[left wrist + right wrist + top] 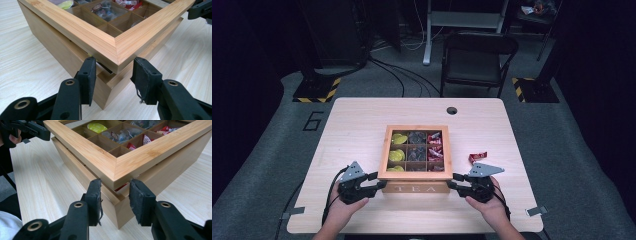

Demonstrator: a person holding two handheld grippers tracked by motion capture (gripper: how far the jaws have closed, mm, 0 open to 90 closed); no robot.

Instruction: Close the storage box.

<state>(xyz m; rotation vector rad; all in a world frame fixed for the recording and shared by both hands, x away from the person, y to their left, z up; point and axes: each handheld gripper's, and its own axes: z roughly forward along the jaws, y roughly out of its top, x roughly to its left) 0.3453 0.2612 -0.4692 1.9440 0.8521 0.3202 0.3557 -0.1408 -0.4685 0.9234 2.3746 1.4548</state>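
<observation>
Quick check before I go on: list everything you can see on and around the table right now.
Tea box: one, light wood, lettered TEA, table centre, near side.
Lid: one, wooden frame with window, raised slightly off the box.
Packets in the box: yellow left column, grey middle, red right.
Red packet: one, on the table right of the box.
Table: one, pale wood, with a hole at the far edge.
Folding chair: one, dark, behind the table.
Left gripper: black, jaws around the lid's near left corner.
Right gripper: black, jaws around the near right corner.
</observation>
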